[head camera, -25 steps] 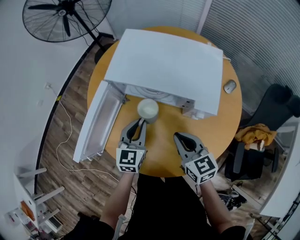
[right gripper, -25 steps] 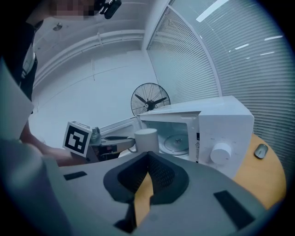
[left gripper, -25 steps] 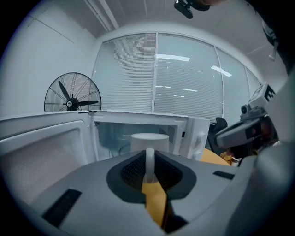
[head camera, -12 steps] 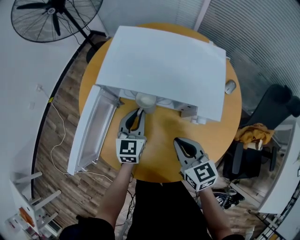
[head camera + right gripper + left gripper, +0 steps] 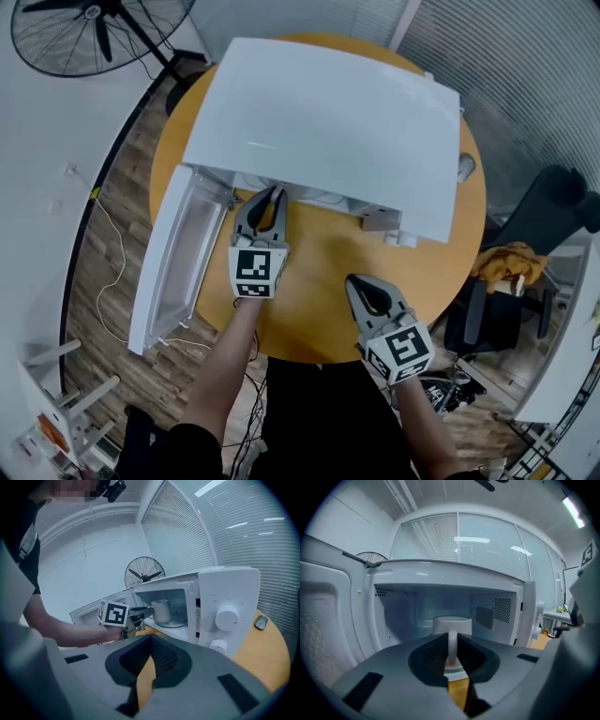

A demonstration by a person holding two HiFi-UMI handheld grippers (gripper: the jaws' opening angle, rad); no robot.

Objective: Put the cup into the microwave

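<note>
The white cup (image 5: 160,610) sits inside the open microwave (image 5: 328,122), just past the threshold, over the glass plate; whether it rests on the plate I cannot tell. Its handle (image 5: 452,646) faces out and is pinched between the jaws of the left gripper (image 5: 269,190), which reaches to the oven's mouth. The door (image 5: 173,253) hangs wide to the left. The right gripper (image 5: 360,284) hovers over the round wooden table (image 5: 319,305), well back from the oven, jaws closed on nothing. A mouse (image 5: 466,167) lies by the microwave's far side, and a fan (image 5: 84,28) stands on the floor.
</note>
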